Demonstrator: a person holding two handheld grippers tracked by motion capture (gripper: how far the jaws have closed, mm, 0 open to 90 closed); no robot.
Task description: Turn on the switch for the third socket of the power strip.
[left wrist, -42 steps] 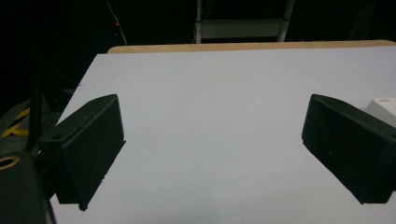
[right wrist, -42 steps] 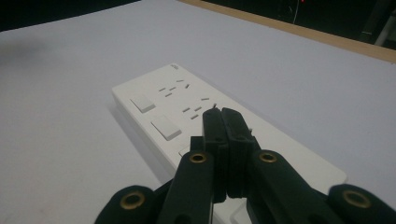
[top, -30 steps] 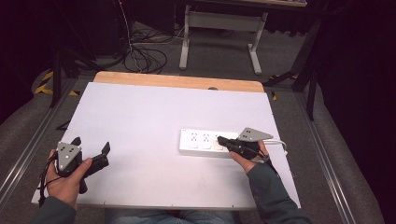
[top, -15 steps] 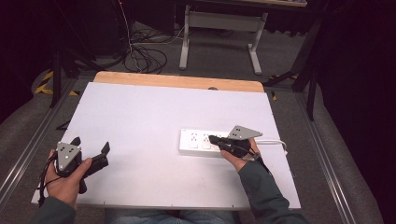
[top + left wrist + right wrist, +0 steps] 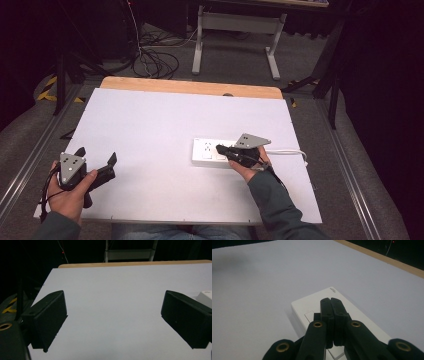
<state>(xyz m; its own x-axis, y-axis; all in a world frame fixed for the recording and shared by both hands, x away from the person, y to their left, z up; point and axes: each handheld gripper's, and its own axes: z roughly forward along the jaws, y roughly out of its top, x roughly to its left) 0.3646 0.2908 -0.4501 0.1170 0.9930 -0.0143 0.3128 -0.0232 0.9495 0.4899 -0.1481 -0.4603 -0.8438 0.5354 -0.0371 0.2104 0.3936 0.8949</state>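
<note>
A flat white plastic power strip (image 5: 212,152) lies on the right half of the white rectangular surface (image 5: 150,130), its long side running across the surface, with a white cable (image 5: 287,152) leaving its right end toward the surface's right edge. In the right gripper view the strip (image 5: 312,305) shows a small printed mark near its far corner and a square rocker switch (image 5: 309,315) just left of the jaws. The right tongs (image 5: 222,149) hover over the strip's right part, their two black jaws pressed flat together with nothing between them; from the right gripper view (image 5: 330,300) the joined tips point along the strip's top face, and whether they touch it cannot be told. The right hand (image 5: 250,162) wraps the gripper's body from below and behind, the dark-green-sleeved forearm (image 5: 272,200) coming in from the bottom edge and angling up and leftward, the grey three-cornered plate on top tilted toward the far side. Well apart, at the near left corner of the surface, the left hand (image 5: 70,187) holds the left tongs (image 5: 95,154) low above the bare surface, the jaws spread wide and empty, pointing toward the far right; the left gripper view (image 5: 113,322) shows plain white surface between them and a corner of the strip (image 5: 205,298) at the right edge. A light wooden strip (image 5: 192,87) borders the far edge of the surface.
</note>
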